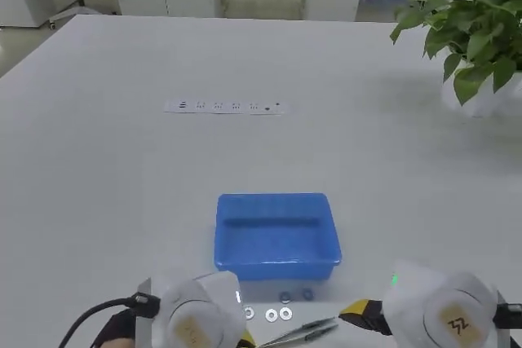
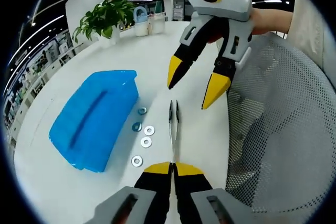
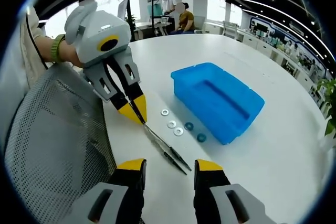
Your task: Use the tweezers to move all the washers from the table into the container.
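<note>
Worktop [image 1: 122,160]: white, smooth and hard. I judge small metal parts will skid on it rather than tip up.

Container [image 1: 277,266]: a blue, shallow, open-topped tray in the middle of the worktop, just beyond the washers. It looks like light plastic, so I would expect a knock on its near wall to shift it.

Right gripper [image 3: 170,163]: my fingers here are spread wide and carry nothing. They hover over the near edge of the worktop, close to the pointed end of the tweezers.

Left gripper [image 2: 172,167]: my fingers here are pressed together on the joined rear end of the tweezers.

Tweezers [image 2: 173,129]: thin metal with two arms, lying low along the near edge on the near side of the washers. I judge them stiff but springy, slick and light. Holding them at the rear end only steadies them. To work the tips, the better hold is across both arms about midway, squeezed gently.

Washers [image 2: 149,130]: five small flat rings in a loose row, between the tweezers and the container's near wall. I take them to be hard, very light and slippery, lying flush. The best grip is on a rim, or with one tip through the hole.
</note>
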A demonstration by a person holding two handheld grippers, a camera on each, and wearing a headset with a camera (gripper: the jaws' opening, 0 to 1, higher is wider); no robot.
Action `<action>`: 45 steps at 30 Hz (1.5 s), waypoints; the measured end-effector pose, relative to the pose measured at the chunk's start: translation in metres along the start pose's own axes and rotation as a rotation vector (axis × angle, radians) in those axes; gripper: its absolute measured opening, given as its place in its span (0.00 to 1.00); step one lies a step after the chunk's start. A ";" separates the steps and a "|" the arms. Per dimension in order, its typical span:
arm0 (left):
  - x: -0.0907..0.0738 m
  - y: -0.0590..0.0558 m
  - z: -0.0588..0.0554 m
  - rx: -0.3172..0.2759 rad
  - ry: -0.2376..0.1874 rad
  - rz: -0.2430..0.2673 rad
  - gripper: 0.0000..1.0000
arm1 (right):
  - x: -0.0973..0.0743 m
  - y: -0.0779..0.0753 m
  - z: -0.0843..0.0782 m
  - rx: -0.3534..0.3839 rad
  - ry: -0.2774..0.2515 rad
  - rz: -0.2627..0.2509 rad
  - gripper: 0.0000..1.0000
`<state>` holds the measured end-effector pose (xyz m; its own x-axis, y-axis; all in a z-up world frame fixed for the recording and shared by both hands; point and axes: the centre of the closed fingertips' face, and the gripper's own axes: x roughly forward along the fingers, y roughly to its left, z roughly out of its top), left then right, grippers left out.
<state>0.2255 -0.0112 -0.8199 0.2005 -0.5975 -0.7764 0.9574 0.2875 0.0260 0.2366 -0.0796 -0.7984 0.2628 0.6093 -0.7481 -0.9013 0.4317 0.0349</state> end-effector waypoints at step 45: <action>-0.088 0.025 0.055 0.104 -0.028 0.097 0.00 | 0.050 0.031 0.091 -0.321 -0.167 0.179 0.05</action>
<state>0.2427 0.0074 -0.7160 0.2980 -0.5917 -0.7491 0.9492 0.2671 0.1666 0.2529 0.0247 -0.7743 0.1203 0.7671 -0.6301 -0.9927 0.0953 -0.0735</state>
